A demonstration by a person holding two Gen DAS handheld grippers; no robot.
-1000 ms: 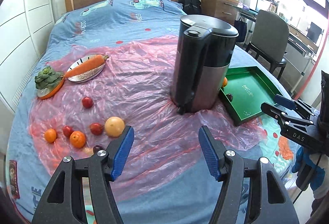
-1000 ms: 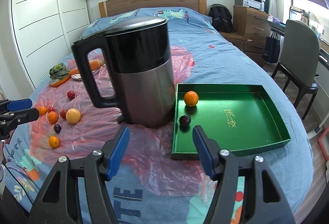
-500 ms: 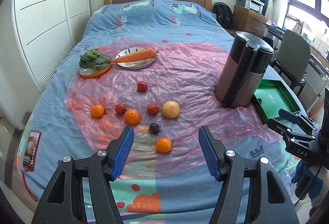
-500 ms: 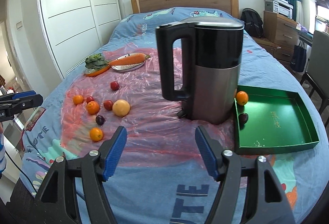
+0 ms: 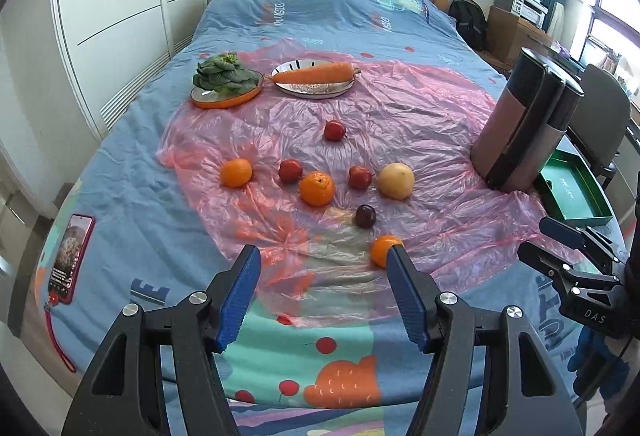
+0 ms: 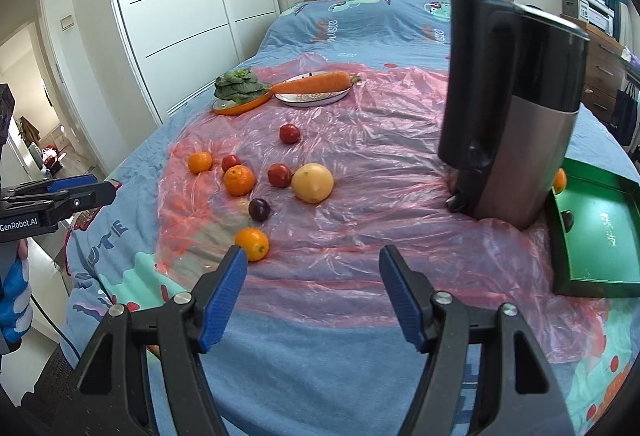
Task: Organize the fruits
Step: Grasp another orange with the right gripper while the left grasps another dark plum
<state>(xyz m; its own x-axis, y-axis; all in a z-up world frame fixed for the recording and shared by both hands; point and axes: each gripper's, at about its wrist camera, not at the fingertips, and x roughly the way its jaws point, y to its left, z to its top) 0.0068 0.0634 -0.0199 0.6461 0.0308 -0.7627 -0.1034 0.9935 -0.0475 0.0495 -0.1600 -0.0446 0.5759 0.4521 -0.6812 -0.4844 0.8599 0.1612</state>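
Observation:
Several loose fruits lie on a pink plastic sheet (image 5: 400, 115) on the bed: oranges (image 5: 317, 188), small red fruits (image 5: 335, 130), a pale yellow fruit (image 5: 396, 180) and a dark plum (image 5: 365, 215). The nearest orange (image 5: 380, 250) (image 6: 252, 244) lies just beyond my fingertips in both views. My left gripper (image 5: 322, 268) is open and empty above the sheet's near edge. My right gripper (image 6: 310, 268) is open wide and empty, to the right of that orange. A green tray (image 6: 592, 236) at the right holds an orange (image 6: 559, 180) and a dark plum (image 6: 567, 219).
A tall black and steel kettle (image 6: 512, 115) stands between the loose fruits and the tray. At the back an orange dish of leafy greens (image 5: 226, 83) and a plate with a carrot (image 5: 314, 75). A phone in a red case (image 5: 70, 260) lies at the bed's left edge.
Both views have swung left from the kettle and tray toward the loose fruits, and both grippers have come nearer to the closest orange. The right gripper's jaws have widened.

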